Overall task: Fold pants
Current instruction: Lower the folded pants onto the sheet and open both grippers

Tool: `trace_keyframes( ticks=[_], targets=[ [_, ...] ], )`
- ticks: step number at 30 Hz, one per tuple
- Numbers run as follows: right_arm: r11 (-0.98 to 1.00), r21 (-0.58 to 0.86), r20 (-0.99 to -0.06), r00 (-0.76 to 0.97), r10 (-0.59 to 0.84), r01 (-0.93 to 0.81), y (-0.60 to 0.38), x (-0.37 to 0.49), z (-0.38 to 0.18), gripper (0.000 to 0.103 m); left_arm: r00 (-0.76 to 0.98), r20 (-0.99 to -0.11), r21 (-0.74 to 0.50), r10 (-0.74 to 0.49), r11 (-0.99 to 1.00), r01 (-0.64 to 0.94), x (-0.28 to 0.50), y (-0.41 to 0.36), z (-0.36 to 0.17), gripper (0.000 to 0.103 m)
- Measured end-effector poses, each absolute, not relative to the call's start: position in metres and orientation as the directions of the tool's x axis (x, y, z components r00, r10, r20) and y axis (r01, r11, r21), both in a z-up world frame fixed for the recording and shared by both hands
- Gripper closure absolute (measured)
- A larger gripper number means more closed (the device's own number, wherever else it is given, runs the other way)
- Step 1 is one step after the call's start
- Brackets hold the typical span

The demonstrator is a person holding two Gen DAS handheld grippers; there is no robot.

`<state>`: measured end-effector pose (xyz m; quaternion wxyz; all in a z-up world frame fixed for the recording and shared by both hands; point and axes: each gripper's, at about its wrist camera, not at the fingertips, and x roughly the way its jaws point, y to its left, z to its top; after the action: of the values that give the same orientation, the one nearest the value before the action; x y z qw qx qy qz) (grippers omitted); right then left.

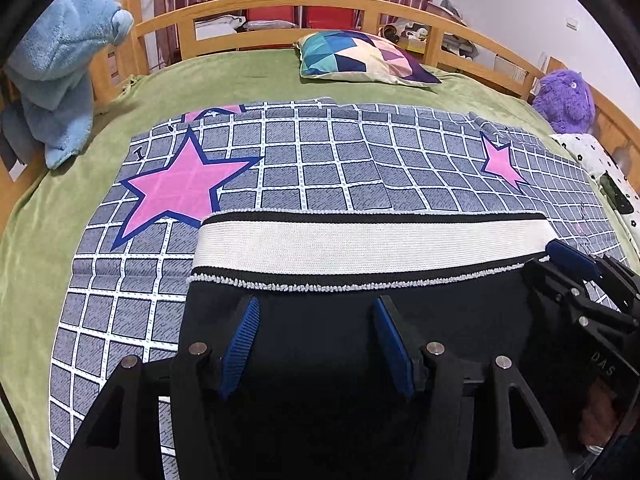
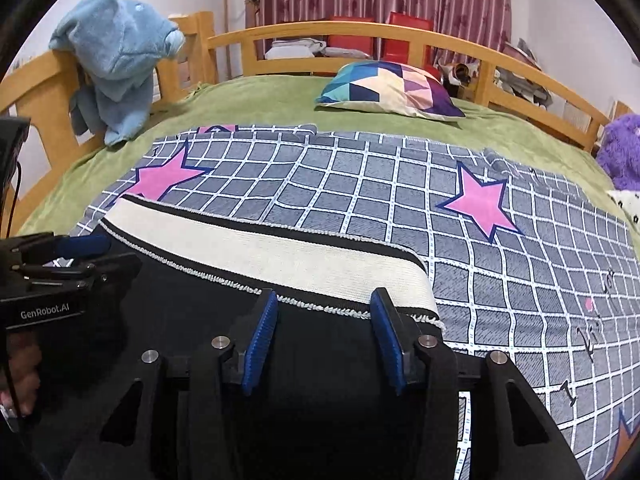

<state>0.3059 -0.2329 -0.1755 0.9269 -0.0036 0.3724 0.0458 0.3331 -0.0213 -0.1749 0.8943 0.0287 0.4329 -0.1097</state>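
Black pants (image 1: 320, 340) with a wide white waistband (image 1: 368, 242) lie flat on the grey checked sheet (image 1: 340, 160). My left gripper (image 1: 316, 308) is open, its blue pads over the black cloth just below the waistband, holding nothing. My right gripper (image 2: 324, 304) is open too, over the pants (image 2: 320, 360) near the right end of the waistband (image 2: 280, 256). The right gripper also shows in the left wrist view (image 1: 576, 260) at the waistband's right end. The left gripper shows in the right wrist view (image 2: 76, 248) at its left end.
The sheet with pink stars lies on a green blanket (image 1: 240, 72) on a wooden-railed bed (image 1: 280, 4). A patterned pillow (image 1: 364, 58) lies at the far side. A blue towel (image 1: 56, 76) hangs on the left rail. A purple plush toy (image 1: 566, 98) sits at the right.
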Motion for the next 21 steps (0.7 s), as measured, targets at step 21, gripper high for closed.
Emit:
trace_keyframes(
  ticks=[21],
  targets=[
    [0.999, 0.039, -0.729, 0.684, 0.012, 0.024, -0.25, 0.25, -0.174, 0.059, 0.542, -0.832, -0.066, -0.123, 0.99, 0.124, 0.271, 0.024, -0.179, 0.043]
  ],
)
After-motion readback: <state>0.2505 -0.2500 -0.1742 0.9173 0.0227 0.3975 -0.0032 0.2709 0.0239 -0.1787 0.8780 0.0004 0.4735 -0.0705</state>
